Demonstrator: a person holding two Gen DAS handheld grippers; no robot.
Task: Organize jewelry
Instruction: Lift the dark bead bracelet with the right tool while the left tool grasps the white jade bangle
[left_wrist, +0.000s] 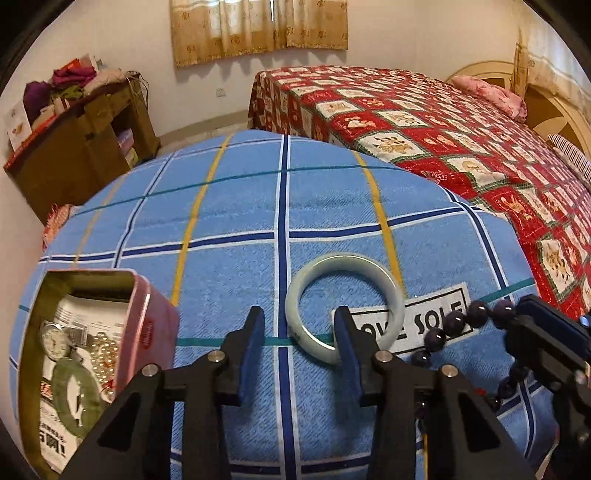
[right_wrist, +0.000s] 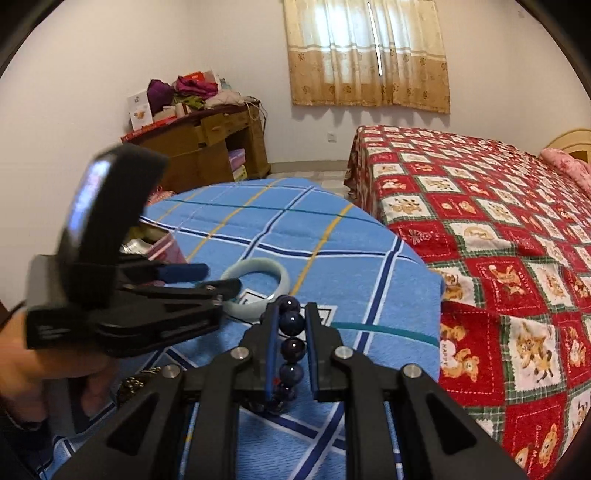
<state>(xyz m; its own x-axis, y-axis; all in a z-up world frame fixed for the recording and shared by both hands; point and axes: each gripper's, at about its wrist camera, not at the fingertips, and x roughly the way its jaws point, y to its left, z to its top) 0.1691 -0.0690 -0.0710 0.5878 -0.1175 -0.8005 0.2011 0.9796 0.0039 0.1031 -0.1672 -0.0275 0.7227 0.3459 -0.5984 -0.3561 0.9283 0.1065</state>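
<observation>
A pale jade bangle (left_wrist: 310, 334) lies flat on the blue checked cloth (left_wrist: 236, 206). My left gripper (left_wrist: 301, 319) is open; its right finger stands inside the ring and its left finger outside, so the near rim sits between them. The bangle also shows in the right wrist view (right_wrist: 255, 271). My right gripper (right_wrist: 291, 314) is shut on a dark purple bead bracelet (right_wrist: 291, 347), also seen in the left wrist view (left_wrist: 448, 325). An open pink tin (left_wrist: 147, 325) at the left holds a watch, a green bangle and pearls.
A bed with a red patchwork cover (left_wrist: 461, 133) stands to the right of the cloth-covered surface. A wooden desk (left_wrist: 85, 147) piled with clothes stands at the back left. The person's left hand (right_wrist: 33, 369) holds the left gripper (right_wrist: 199, 275).
</observation>
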